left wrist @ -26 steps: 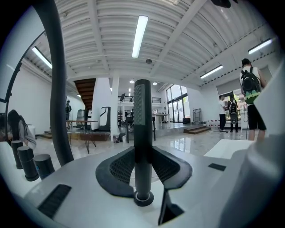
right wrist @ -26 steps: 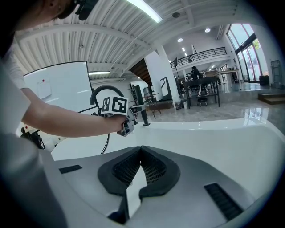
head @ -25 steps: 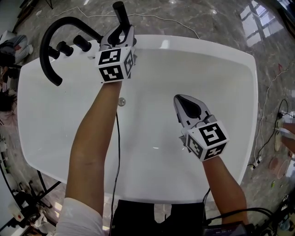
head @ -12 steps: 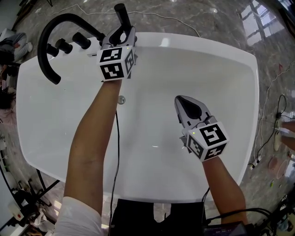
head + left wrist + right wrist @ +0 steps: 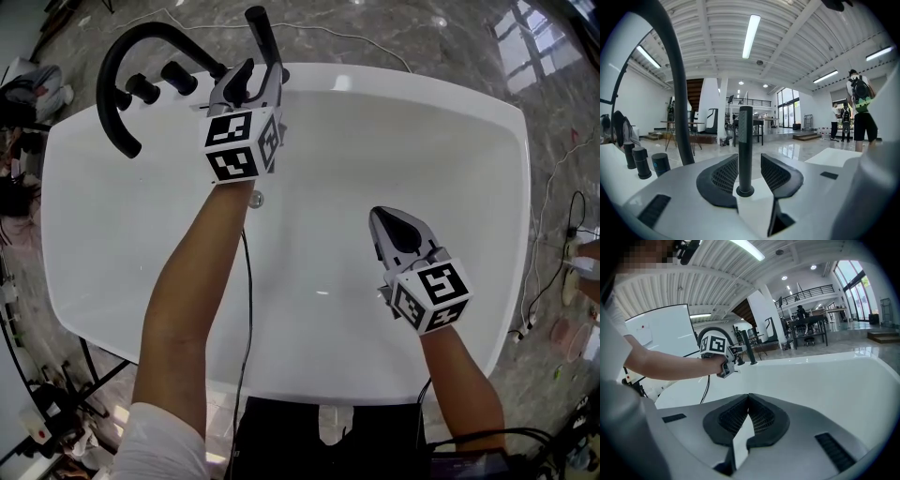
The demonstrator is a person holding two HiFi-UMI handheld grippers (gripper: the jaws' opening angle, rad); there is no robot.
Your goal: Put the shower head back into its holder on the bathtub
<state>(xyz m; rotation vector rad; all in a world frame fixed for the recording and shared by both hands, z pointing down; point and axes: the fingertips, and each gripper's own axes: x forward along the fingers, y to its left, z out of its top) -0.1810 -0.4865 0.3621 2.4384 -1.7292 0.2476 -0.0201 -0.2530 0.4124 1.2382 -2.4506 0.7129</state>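
One tool (image 5: 250, 82), left, opening round showerhead (image 5: 746, 150)

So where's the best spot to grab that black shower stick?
Probably its straight middle shaft, coming level from the bathtub side: the shower head stands upright and thin, so jaws fit either side. The left gripper's opening jaws flank it.

Tub (image 5: 469, 122) inside is wide open: bare white floor all round the right gripper (image 5: 382, 218), whose jaws are together, with nothing near it. The tight spot is the far rim. Shower head (image 5: 265, 33) stands upright between the opening jaws of the left gripper (image 5: 249, 82), with a slim gap each side of the stem. Just left are knobs (image 5: 178, 77) in a row, then the arched spout (image 5: 127, 52) reaching over the tub. Rim right of the shower head is free. Cable (image 5: 247, 309) runs along the left arm across the near tub.
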